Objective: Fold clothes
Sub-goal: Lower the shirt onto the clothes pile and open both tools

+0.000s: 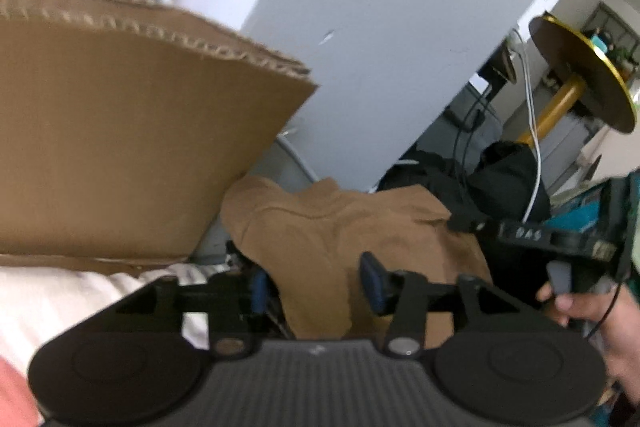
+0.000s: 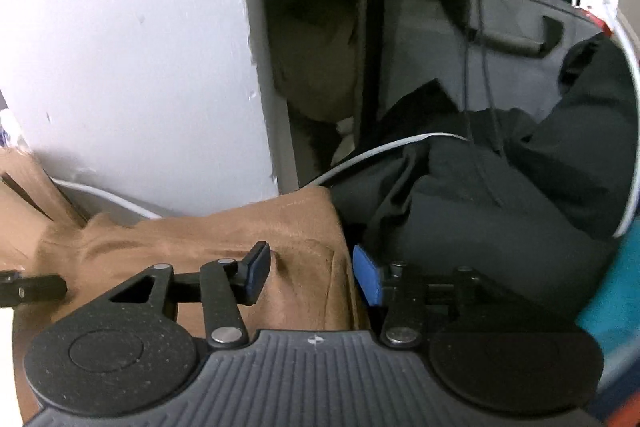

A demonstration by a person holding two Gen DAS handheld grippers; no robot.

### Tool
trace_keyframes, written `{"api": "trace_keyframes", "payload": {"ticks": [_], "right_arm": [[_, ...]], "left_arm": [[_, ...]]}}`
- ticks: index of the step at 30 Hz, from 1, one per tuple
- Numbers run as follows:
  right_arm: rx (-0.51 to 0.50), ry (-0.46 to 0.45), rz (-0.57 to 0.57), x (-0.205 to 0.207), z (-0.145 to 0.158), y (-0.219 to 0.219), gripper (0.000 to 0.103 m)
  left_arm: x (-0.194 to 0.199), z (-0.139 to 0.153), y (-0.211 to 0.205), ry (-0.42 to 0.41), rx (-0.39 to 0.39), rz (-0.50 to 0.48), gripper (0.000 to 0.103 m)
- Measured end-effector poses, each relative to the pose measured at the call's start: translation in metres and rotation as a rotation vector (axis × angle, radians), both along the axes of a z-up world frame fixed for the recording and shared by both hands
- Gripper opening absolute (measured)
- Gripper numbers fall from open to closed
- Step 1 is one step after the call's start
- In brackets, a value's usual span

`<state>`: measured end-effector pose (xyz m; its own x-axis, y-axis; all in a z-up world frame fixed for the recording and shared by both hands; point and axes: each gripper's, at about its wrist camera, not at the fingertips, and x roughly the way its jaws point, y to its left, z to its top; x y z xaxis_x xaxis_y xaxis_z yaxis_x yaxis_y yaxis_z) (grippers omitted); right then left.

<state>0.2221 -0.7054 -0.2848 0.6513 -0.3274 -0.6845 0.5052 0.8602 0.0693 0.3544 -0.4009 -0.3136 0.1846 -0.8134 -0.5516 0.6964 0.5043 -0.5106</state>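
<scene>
On my left gripper the jaws stand apart, and the brown garment lies bunched between and just ahead of them, neither pad pressing on it. Off to its left a cardboard box stands close, with a pale cloth below it near my left finger. Straight ahead, past the garment, a white panel rises, and to the right of the tool sits a heap of dark clothing with a white cable hanging over it. At the far right I see the other gripper's body and the hand that holds it. On my right gripper the jaws are likewise apart; the brown garment lies under and ahead of the left finger, its right edge falling in the gap, nothing clamped. The right finger sits just over dark clothing, which spreads ahead and to the right of the tool. The white panel fills the space ahead to the left.
</scene>
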Motion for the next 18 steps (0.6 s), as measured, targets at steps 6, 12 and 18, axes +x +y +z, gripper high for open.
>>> {"api": "trace_keyframes", "payload": {"ticks": [6, 12, 18], "right_arm": [[-0.038, -0.086, -0.017, -0.029, 0.013, 0.021, 0.051], [-0.045, -0.074, 0.046, -0.036, 0.000, 0.045, 0.035], [-0.077, -0.002, 0.068, -0.033, -0.027, 0.050, 0.031]], "left_arm": [[-0.020, 0.023, 0.022, -0.067, 0.008, -0.007, 0.051], [-0.031, 0.037, 0.013, -0.085, -0.007, -0.026, 0.041], [-0.027, 0.045, 0.012, -0.129, -0.005, 0.008, 0.041]]}}
